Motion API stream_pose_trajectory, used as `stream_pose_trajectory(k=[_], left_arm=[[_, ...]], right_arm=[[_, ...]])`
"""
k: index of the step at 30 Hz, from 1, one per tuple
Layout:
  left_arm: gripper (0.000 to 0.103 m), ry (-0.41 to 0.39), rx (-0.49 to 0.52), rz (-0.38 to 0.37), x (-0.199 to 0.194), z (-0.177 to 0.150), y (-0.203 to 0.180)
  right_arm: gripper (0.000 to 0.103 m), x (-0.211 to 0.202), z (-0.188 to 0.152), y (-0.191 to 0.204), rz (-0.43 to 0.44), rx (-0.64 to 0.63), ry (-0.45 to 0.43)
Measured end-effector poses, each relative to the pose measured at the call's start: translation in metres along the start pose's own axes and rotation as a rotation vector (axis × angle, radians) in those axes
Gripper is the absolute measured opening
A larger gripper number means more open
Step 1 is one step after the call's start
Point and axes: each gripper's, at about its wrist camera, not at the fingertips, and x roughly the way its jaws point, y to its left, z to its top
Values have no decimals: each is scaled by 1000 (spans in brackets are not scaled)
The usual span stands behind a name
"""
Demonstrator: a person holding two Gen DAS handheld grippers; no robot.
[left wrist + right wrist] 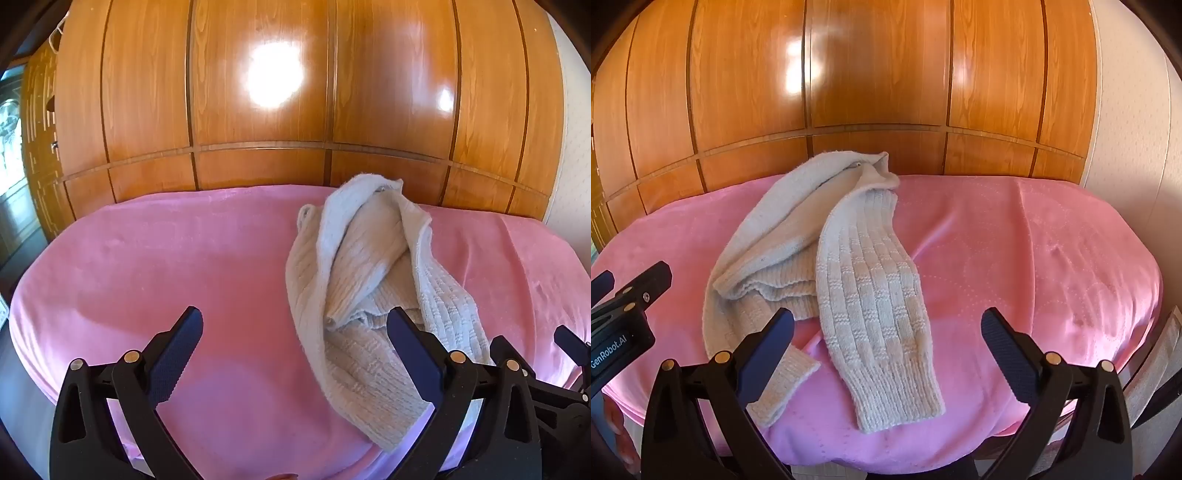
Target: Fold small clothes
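Sweater point(827, 266): crumpled, mid pink bed cover point(1034, 258), reaching its near edge.
Open room: cover's right side.
Left gripper point(295, 347): released, empty.
Right gripper point(886, 343): released, empty.

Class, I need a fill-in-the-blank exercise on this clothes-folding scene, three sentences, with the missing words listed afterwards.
1. The knitted sweater lies crumpled on a blanket coloured ____.
2. Both the left gripper and the right gripper are ____, gripping nothing.
3. The panelled wardrobe behind the bed is made of ____.

Missing words: pink; open; wood
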Motion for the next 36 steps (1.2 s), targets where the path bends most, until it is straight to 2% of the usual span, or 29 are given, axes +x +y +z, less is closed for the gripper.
stream_pose_trajectory(k=[22,36], left_arm=[[99,21,-13,-2,7,-17,3],[99,44,-22,-14,10,-16,6]], right_arm=[[101,10,-2,-1,9,11,8],[101,11,-2,-2,10,12,17]])
